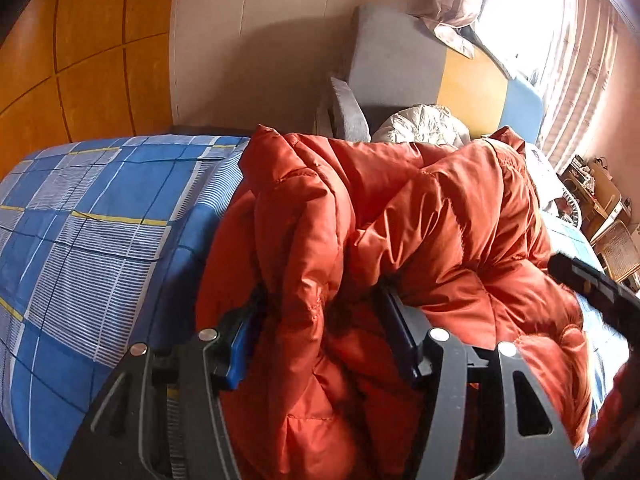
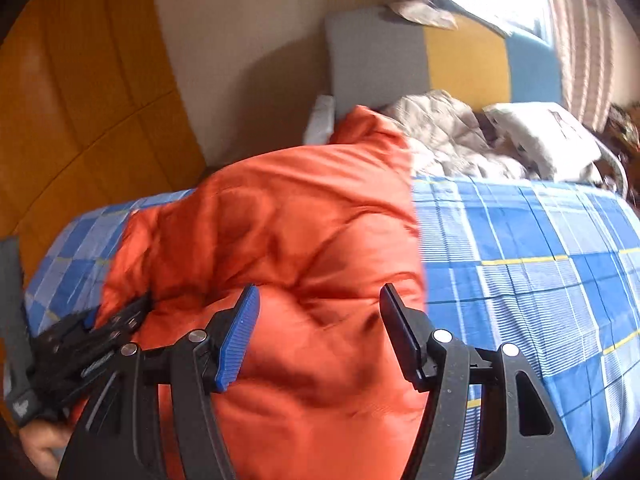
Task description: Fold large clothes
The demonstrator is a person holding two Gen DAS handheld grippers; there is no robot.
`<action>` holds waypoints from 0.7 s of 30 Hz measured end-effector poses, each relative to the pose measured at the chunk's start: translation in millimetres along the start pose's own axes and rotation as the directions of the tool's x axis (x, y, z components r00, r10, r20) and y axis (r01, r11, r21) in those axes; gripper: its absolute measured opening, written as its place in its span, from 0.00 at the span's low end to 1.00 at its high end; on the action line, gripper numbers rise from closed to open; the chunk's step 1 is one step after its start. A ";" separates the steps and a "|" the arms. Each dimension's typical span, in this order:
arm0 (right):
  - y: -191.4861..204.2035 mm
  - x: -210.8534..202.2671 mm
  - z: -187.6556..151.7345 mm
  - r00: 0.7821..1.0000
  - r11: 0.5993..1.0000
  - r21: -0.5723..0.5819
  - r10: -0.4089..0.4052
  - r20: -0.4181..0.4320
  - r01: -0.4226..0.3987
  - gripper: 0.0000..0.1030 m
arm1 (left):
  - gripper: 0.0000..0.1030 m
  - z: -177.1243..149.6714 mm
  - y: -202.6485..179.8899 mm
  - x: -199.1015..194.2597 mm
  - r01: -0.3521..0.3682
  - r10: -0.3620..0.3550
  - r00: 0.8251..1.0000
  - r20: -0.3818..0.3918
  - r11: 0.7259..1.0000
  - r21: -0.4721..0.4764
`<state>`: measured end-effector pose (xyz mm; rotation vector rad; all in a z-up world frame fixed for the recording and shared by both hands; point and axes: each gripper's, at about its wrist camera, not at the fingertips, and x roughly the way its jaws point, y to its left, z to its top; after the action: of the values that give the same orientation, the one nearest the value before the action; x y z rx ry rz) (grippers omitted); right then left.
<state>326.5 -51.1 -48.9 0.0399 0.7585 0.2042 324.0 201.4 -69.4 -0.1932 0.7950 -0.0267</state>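
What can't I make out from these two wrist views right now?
- Left wrist view: the orange jacket bulges between the left gripper fingers, hiding any pad contact.
- Right wrist view: motion blur smears the jacket's seams; the right gripper stands open over it, touching or not unclear.
- Both views: the jacket's near edge is cut off by the frame bottom.
- Left wrist view: the grey bundle behind the jacket is mostly hidden.
- The blue checked sheet under the jacket is covered.

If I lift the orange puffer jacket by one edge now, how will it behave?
The orange puffer jacket is probably floppy: it slumps in soft folds over the bed. Its shiny shell looks slick, so a fold may slide from the left tool. The puffy quilting suggests it is light but bulky and springy.
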 end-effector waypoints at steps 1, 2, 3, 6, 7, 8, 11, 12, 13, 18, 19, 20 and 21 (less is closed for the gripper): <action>-5.2 4.4 4.1 1.000 1.000 0.025 0.000 -0.009 0.000 0.60 | 0.56 -0.6 0.9 1.0 0.002 -0.002 1.000 0.001 1.000 0.001; -8.6 8.6 7.5 1.000 0.999 0.046 0.009 -0.019 -0.008 0.60 | 0.56 -1.0 1.8 3.0 0.010 -0.010 1.000 0.000 1.000 0.000; -8.9 13.2 8.4 0.999 0.998 0.057 0.020 -0.030 -0.018 0.60 | 0.56 -1.7 3.4 5.3 0.016 -0.016 1.000 -0.001 1.000 0.001; -1.7 32.2 10.9 0.996 0.999 0.048 0.027 -0.085 -0.023 0.64 | 0.56 -3.8 6.0 10.7 0.028 -0.028 1.000 0.000 1.000 0.009; 1.7 36.8 10.9 0.995 0.999 0.039 0.020 -0.094 -0.016 0.64 | 0.56 -4.7 7.7 13.2 0.032 -0.032 0.999 -0.002 0.999 0.009; 6.3 42.6 9.6 0.994 1.000 0.030 0.009 -0.109 -0.006 0.64 | 0.56 -5.7 8.7 14.8 0.038 -0.038 0.999 -0.003 0.999 0.008; 13.3 54.0 6.3 0.992 1.000 0.009 -0.013 -0.127 0.014 0.64 | 0.56 -8.1 14.6 23.2 0.059 -0.059 0.998 -0.008 0.998 -0.006; 14.2 57.3 4.4 0.991 1.000 0.005 -0.019 -0.130 0.020 0.64 | 0.56 -8.8 15.6 26.5 0.067 -0.067 0.998 -0.011 0.998 -0.011; 14.7 59.5 2.3 0.991 1.000 0.007 -0.026 -0.132 0.027 0.64 | 0.56 -9.6 16.7 29.5 0.073 -0.074 0.997 -0.013 0.997 -0.018; 12.8 47.8 -1.4 0.994 0.999 0.032 -0.033 -0.108 0.037 0.64 | 0.56 -9.3 16.5 35.7 0.084 -0.084 0.996 -0.022 0.996 0.006; 10.6 43.1 -1.7 0.994 0.999 0.045 -0.027 -0.102 0.031 0.71 | 0.56 -9.4 15.7 35.7 0.084 -0.084 0.996 -0.022 0.996 0.012; 5.5 38.0 -2.5 0.995 0.997 0.070 -0.020 -0.094 0.027 0.80 | 0.56 -8.6 16.3 36.5 0.087 -0.087 0.996 -0.024 0.996 0.013; 1.7 32.7 -4.4 0.996 0.996 0.089 -0.017 -0.089 0.025 0.84 | 0.56 -7.9 16.9 37.2 0.091 -0.091 0.996 -0.026 0.996 0.013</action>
<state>346.3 -43.1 -74.2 0.1089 0.8557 0.1521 343.6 213.1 -104.2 -0.2162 0.8110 -0.1211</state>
